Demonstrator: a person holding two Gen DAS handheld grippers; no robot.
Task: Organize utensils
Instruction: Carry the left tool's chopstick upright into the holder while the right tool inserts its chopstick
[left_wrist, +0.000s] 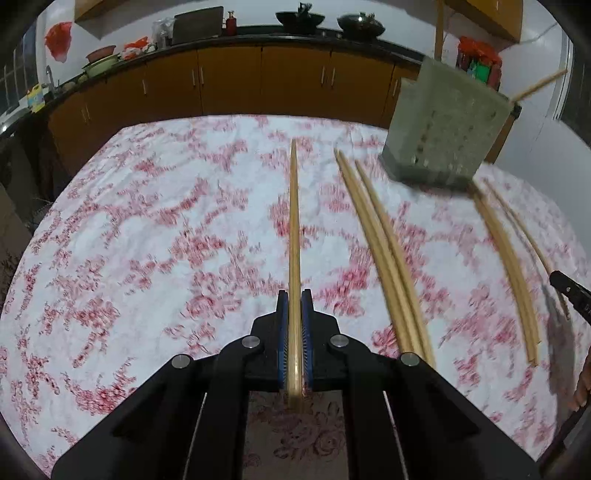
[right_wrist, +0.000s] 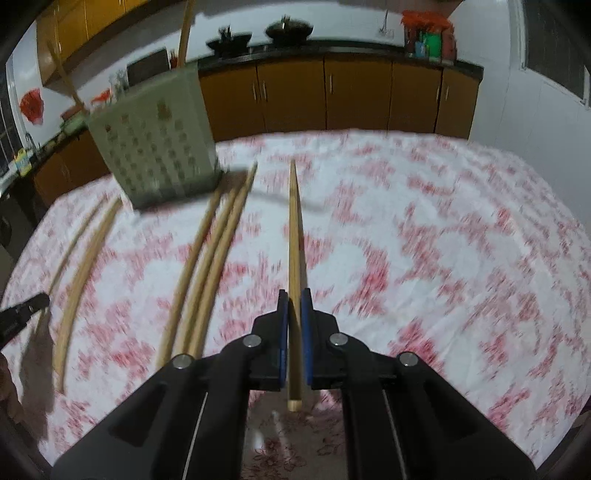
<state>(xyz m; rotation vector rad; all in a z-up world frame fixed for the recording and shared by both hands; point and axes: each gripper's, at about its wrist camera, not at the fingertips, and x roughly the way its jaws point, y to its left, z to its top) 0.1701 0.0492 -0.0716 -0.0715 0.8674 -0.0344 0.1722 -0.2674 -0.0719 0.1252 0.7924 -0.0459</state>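
Note:
My left gripper is shut on a wooden chopstick that points forward above the table. My right gripper is shut on another wooden chopstick, also pointing forward. A grey-green perforated utensil holder stands at the far right in the left wrist view and at the far left in the right wrist view, with chopsticks sticking out of its top. Loose chopsticks lie on the cloth in a group and a pair; the right wrist view shows them too.
The table carries a white cloth with red flowers. Brown cabinets with a dark counter, woks and bags run behind it. The other gripper's tip shows at the right edge and at the left edge.

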